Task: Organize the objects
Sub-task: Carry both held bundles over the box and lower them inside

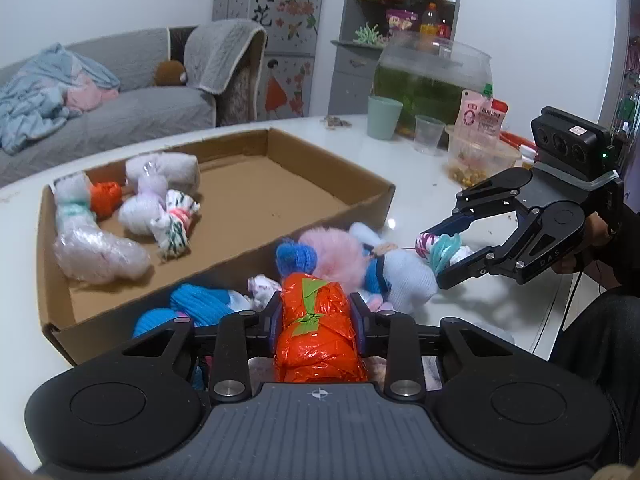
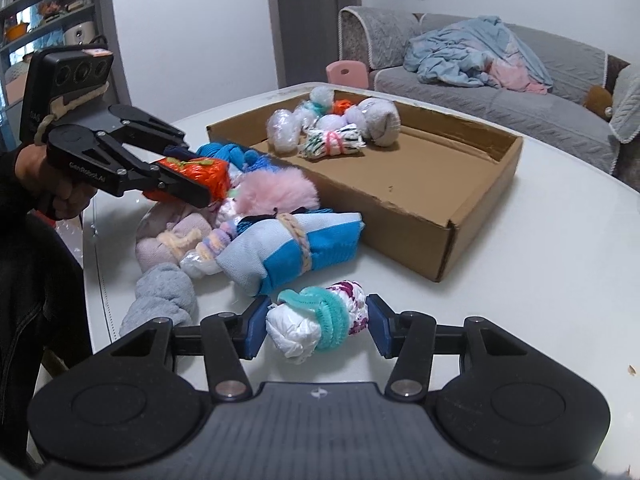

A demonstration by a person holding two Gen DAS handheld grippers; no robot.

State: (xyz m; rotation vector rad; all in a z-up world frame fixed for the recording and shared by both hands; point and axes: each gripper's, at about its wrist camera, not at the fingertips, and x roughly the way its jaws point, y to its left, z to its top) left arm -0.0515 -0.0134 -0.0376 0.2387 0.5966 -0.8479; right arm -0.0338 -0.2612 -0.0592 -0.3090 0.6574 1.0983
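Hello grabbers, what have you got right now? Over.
Left gripper shut on orange bundle. Right gripper shut on white bundle. Cardboard box ahead, path clear.

Both my tools are matte black linkage frames with silver screw heads and blue pads. The left tool [image 2: 196, 184], at nine o'clock in the right view, carries a black three-lens camera block strapped on with beige band. My sleeve [image 2: 36, 280] is dark.
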